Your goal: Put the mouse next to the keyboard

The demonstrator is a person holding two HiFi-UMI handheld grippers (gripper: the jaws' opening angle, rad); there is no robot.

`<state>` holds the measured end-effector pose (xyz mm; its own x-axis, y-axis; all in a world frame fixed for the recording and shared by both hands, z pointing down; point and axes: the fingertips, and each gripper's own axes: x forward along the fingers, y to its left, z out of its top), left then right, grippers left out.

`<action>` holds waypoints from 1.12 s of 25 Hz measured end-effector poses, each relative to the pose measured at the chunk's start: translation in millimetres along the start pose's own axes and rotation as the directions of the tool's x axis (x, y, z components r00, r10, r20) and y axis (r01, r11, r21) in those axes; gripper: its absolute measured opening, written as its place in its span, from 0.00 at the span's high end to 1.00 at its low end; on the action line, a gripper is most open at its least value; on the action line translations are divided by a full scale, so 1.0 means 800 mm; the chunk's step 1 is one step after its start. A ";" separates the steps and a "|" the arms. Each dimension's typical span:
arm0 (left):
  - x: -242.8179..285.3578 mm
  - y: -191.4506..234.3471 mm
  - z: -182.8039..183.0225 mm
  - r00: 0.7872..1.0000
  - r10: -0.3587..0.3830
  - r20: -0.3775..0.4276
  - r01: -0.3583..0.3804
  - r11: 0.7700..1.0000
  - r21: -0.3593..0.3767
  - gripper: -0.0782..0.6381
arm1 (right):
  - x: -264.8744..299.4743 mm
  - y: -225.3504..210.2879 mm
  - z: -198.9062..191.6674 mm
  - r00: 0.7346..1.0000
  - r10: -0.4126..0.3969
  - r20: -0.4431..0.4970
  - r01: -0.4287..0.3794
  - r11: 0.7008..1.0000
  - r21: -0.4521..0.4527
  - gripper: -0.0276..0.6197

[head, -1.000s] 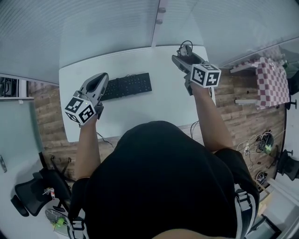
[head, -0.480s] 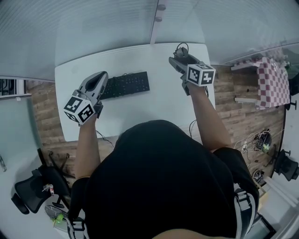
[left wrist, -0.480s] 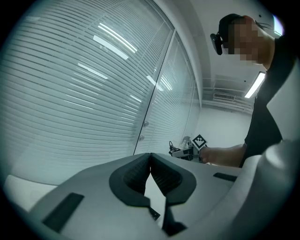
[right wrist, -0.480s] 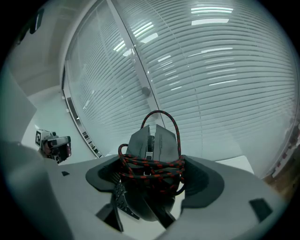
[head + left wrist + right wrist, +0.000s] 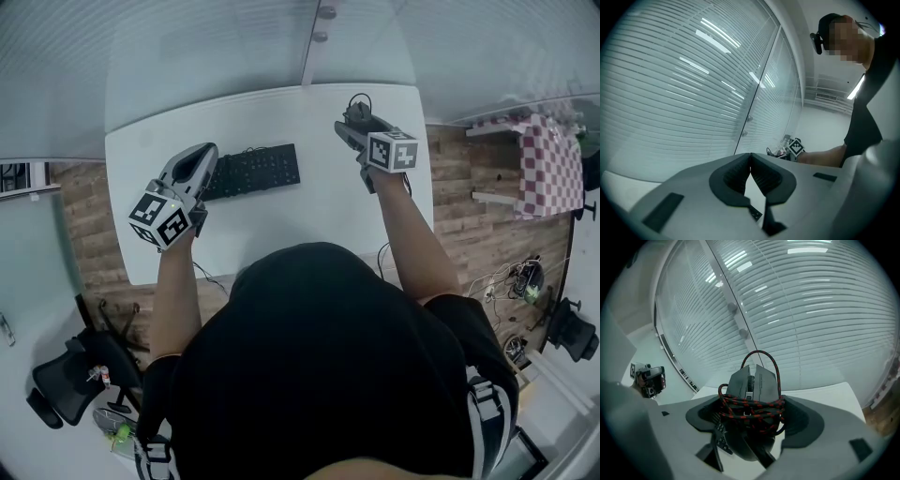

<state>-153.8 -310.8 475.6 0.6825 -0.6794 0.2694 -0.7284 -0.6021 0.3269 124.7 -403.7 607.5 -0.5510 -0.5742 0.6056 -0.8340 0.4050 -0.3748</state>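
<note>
A black keyboard (image 5: 253,171) lies on the white desk (image 5: 281,225), left of centre. My right gripper (image 5: 354,116) hovers over the desk's far right part and is shut on a grey mouse (image 5: 754,385) wrapped in its red-and-black braided cable (image 5: 752,411). In the head view the mouse (image 5: 357,112) shows as a dark lump at the jaw tips. My left gripper (image 5: 195,169) hangs at the keyboard's left end, its jaws (image 5: 751,171) closed together with nothing between them.
A glass wall with blinds (image 5: 234,47) runs behind the desk. On the right stands a small table with a red checked cloth (image 5: 544,164). An office chair (image 5: 66,384) sits lower left, and cables lie on the wooden floor (image 5: 525,281).
My right gripper with the mouse has drifted left, toward the keyboard. The left gripper has stayed where it was.
</note>
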 end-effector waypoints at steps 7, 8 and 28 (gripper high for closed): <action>0.017 0.010 0.003 1.000 -0.012 -0.018 0.012 1.000 0.010 0.86 | 0.034 -0.025 -0.047 0.996 -0.033 -0.085 0.036 0.999 0.034 0.32; 0.020 0.013 0.004 1.000 -0.012 -0.020 0.012 1.000 0.010 0.86 | 0.039 -0.028 -0.053 0.995 -0.034 -0.096 0.038 0.999 0.039 0.32; 0.045 0.050 -0.025 0.997 -0.006 -0.071 0.004 0.999 -0.034 0.86 | 0.111 -0.076 -0.197 0.931 -0.089 -0.354 0.101 0.995 0.014 0.32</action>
<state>-156.9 -351.3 516.4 0.6895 -0.6443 0.3308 -0.7234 -0.5901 0.3584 131.2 -366.7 794.8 -0.4281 -0.3191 0.8455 -0.8855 0.3352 -0.3218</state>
